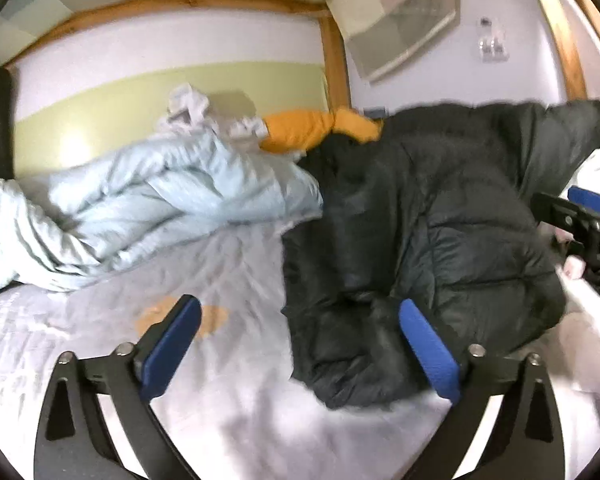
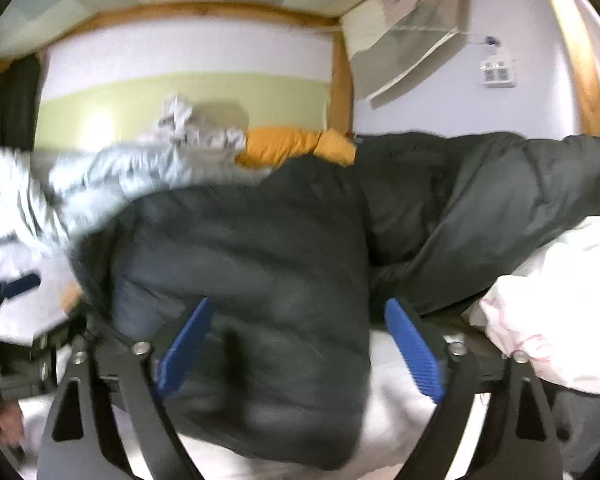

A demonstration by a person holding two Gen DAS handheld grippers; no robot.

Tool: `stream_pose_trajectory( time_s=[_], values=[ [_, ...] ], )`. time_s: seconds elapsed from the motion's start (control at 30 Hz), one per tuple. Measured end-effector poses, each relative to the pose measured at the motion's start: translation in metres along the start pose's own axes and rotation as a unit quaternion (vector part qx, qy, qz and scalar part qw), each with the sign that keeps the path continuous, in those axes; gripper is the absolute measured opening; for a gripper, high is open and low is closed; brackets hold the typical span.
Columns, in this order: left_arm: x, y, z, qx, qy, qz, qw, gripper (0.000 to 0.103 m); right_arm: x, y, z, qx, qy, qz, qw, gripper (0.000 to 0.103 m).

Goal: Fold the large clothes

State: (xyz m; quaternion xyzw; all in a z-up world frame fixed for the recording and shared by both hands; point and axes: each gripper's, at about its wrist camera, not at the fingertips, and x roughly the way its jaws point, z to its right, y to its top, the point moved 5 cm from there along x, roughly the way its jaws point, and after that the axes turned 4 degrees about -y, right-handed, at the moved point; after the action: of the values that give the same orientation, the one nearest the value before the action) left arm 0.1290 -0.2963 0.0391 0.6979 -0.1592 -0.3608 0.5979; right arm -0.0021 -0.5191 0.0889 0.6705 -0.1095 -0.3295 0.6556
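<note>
Both the left gripper [image 1: 300,344] and right gripper [image 2: 300,344] are hanging spread over the dark puffer jacket [image 1: 420,220] on the bed [image 1: 240,400], gripping nothing; next, each needs an edge to pinch for a fold.

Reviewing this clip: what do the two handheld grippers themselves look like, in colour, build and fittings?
Both match. The left gripper and right gripper each have two black, curved arms with triangular cut-outs, joined by silver round-headed pins. Each finger ends in a long blue pad; on the right gripper the pads show fine ribbing. No cables, sleeves or markings can be made out in these blurred views.
</note>
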Motion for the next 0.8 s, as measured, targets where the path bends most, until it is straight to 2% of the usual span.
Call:
stream_pose_trajectory(
  time_s=[0.03,0.17,0.37,0.5,0.63,0.73,0.8],
  values=[
    [-0.014,0.001,-0.001,-0.003,0.003,0.011,0.9999,0.103,-0.009,0.003,0.002,0.017,0.005,0.005,1.0,0.103],
    [-0.054,0.009,-0.009,-0.009,0.017,0.04,0.999,0.103,-0.047,0.003,0.003,0.084,0.028,0.017,0.996,0.103],
    [-0.098,0.002,-0.024,-0.021,0.036,0.056,0.9976,0.103,-0.085,-0.021,-0.009,0.082,0.036,0.005,0.996,0.103],
    [-0.119,-0.019,-0.028,-0.02,0.051,0.063,0.9965,0.103,-0.117,-0.033,-0.012,0.083,0.032,0.029,0.996,0.103],
    [-0.126,-0.04,-0.031,-0.025,0.057,0.065,0.996,0.103,-0.133,-0.041,-0.015,0.076,0.029,0.023,0.996,0.103],
    [-0.13,-0.057,-0.032,-0.021,0.081,0.08,0.9932,0.103,-0.135,-0.044,-0.02,0.049,0.012,0.026,0.998,0.103],
    [-0.129,-0.058,-0.033,-0.024,0.081,0.079,0.9933,0.103,-0.133,-0.048,-0.026,0.034,0.009,0.027,0.999,0.103]
  ],
)
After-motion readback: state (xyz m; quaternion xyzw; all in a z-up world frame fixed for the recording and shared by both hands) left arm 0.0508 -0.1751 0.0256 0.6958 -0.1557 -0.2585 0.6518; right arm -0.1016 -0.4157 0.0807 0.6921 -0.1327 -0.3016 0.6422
